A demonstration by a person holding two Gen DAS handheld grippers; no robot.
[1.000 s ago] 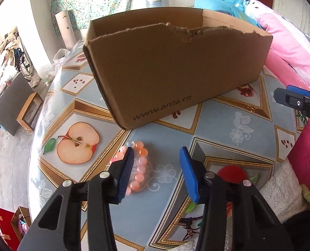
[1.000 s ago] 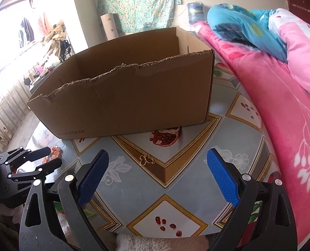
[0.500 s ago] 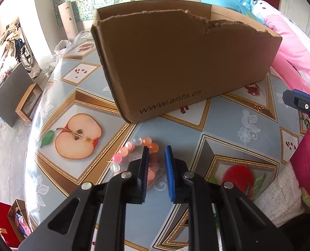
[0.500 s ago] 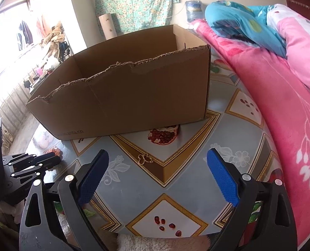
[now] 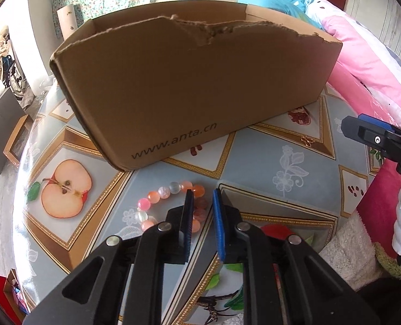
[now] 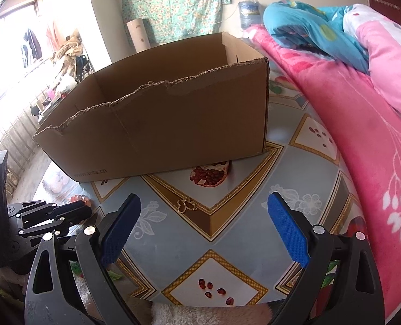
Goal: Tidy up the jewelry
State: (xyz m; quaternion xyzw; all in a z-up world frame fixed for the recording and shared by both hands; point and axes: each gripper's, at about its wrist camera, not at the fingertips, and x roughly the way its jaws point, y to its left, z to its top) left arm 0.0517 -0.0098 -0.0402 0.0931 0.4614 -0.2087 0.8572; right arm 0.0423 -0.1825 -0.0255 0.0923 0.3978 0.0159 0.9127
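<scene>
Left gripper (image 5: 202,211) nearly closed, blue pads pinching the pink-and-orange beaded bracelet (image 5: 170,203) on the fruit-patterned tablecloth (image 5: 295,162). Right gripper (image 6: 203,230) gaping wide, empty. Small gold clasp (image 6: 185,205) lying before the torn brown cardboard box (image 6: 173,119).

Desk (image 6: 287,162) with fruit-print cover under the fingers; pink quilt (image 6: 363,124) piled to their right. Floral curtain (image 6: 173,2) on the pale wall (image 6: 103,16) ahead, water jug (image 6: 249,9) beside it. Bright window (image 6: 8,62) far left, daylight washing in.
</scene>
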